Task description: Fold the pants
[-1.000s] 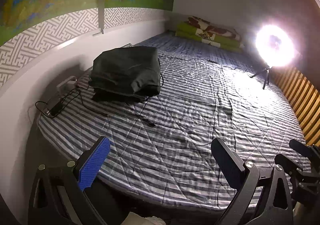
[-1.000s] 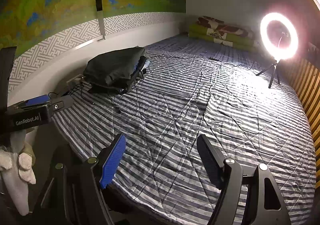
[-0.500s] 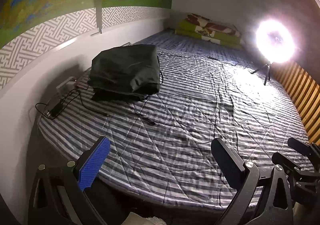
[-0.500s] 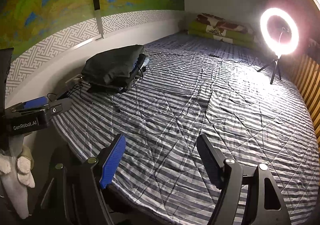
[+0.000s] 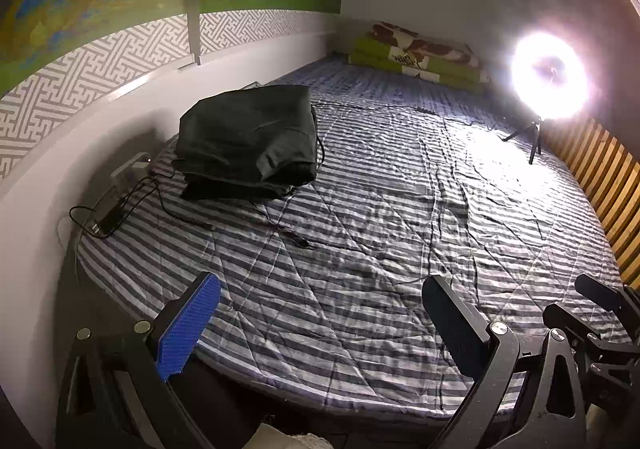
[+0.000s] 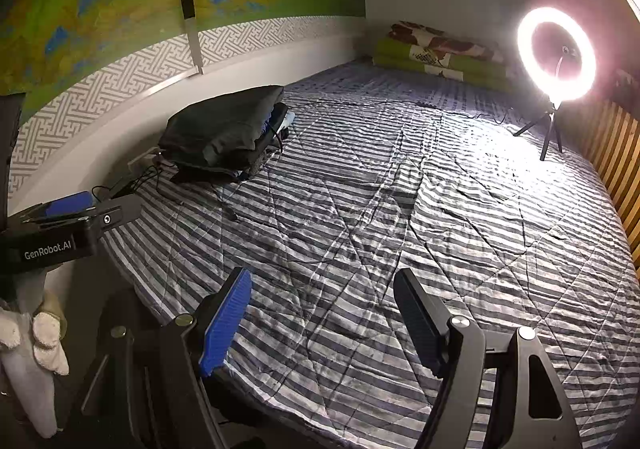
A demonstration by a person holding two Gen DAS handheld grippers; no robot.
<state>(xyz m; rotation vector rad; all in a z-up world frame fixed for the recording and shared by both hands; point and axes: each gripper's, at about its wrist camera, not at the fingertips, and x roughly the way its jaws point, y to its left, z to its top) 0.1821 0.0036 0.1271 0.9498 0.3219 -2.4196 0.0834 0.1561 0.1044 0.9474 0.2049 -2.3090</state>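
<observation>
1. Your left claw (image 5: 320, 325) stands wide with nothing between its blue-padded and black fingers; your right claw (image 6: 322, 319) is likewise wide and empty. Both hover over the near edge of the bed, pointing down and across it.
2. The pants are, as far as I can judge, the dark, folded fabric bundle (image 5: 250, 137) lying on top of a small stack of clothes on the far left of the bed, close against the white wall panel (image 5: 100, 121). It already looks folded into a squarish pad, so the task seems near done or between garments.
3. From both claws the bundle lies ahead and to the left, well apart from the fingertips. Your left claw is the nearer one; in the right wrist view the bundle (image 6: 224, 129) sits further off to the left.
4. Its longer side seems to run away from you, roughly along the wall, though the lens bends this.
5. Black cables (image 5: 280, 229) trail from the stack across the striped grey-and-white quilt (image 5: 400, 209) towards a charger near the wall; they could snag a low reach.
6. The centre and right of the quilt give you open room; the glowing ring light on a small tripod (image 6: 556, 57) stands far right, near the wooden slats.
</observation>
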